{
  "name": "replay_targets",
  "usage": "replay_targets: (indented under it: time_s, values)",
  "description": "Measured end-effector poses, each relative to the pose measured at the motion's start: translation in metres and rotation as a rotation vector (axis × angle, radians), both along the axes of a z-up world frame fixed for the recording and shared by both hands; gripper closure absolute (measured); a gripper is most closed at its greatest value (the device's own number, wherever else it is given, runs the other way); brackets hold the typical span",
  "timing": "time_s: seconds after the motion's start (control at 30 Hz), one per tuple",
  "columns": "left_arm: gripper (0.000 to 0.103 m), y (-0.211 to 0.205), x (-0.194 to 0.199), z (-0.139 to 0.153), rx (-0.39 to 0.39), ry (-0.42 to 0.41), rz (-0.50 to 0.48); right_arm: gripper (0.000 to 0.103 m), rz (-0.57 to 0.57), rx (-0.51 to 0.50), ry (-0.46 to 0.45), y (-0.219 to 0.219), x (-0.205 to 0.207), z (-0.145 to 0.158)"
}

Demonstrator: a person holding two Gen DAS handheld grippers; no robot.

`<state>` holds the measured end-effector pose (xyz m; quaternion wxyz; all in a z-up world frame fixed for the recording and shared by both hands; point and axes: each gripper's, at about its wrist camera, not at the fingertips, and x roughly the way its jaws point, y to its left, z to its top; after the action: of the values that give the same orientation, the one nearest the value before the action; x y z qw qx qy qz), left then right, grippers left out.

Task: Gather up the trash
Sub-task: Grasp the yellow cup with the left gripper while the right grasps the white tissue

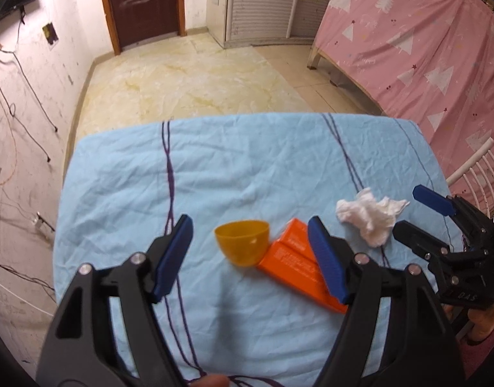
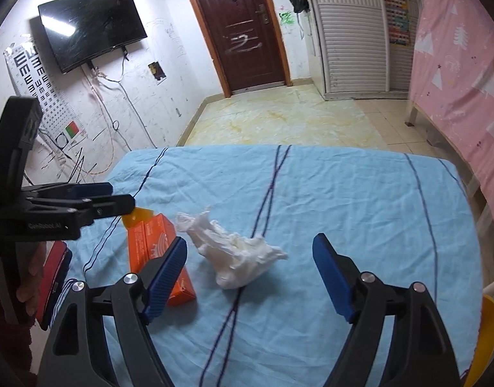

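Crumpled white tissue (image 2: pixel 238 254) on wrinkled blue cloth (image 2: pixel 343 200), glossy orange box (image 1: pixel 298 267), yellow bowl (image 1: pixel 242 242), both claws (image 1: pixel 250 258) (image 2: pixel 250 277) spread apart

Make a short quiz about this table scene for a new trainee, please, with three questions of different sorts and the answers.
1. True or false: the left gripper is shut on the yellow cup.
2. Multiple choice: what lies directly ahead between the open fingers of the right gripper?
A. the crumpled white tissue
B. the orange box
C. a glass bottle
3. Fill in: the yellow cup lies tipped on the blue cloth, against the ____ box.

Key:
1. False; both grippers are open and hold nothing.
2. A
3. orange
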<state>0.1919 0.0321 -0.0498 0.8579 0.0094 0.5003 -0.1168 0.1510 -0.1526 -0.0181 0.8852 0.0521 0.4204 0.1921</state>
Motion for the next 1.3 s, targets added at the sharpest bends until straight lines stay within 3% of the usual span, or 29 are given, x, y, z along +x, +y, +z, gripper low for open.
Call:
replay_targets:
  time_s: [0.3, 0.67, 0.73, 0.8, 0.9, 1.03, 1.3]
  values:
    - [0.032, 0.008, 0.006, -0.019, -0.051, 0.076, 0.017, 0.028, 0.026, 0.004, 0.033, 0.019, 0.013, -0.01]
    - [0.033, 0.01, 0.011, -0.027, -0.08, 0.095, 0.017, 0.028, 0.033, -0.026, 0.076, 0.028, 0.024, -0.024]
    - [0.035, 0.01, 0.012, -0.028, -0.098, 0.105, 0.018, 0.037, 0.045, -0.034, 0.086, 0.032, 0.026, -0.027]
    - [0.04, 0.008, 0.013, -0.028, -0.112, 0.104, 0.018, 0.059, 0.037, -0.059, 0.078, 0.035, 0.027, -0.028]
    - [0.048, 0.007, 0.013, -0.028, -0.125, 0.101, 0.015, 0.078, 0.048, -0.052, 0.083, 0.035, 0.028, -0.028]
    - [0.054, 0.006, 0.012, -0.027, -0.134, 0.093, 0.02, 0.081, 0.043, -0.053, 0.065, 0.034, 0.024, -0.027]
    - [0.055, 0.019, 0.009, -0.028, -0.166, 0.107, 0.05, 0.081, 0.034, -0.039, 0.041, 0.026, 0.017, -0.021]
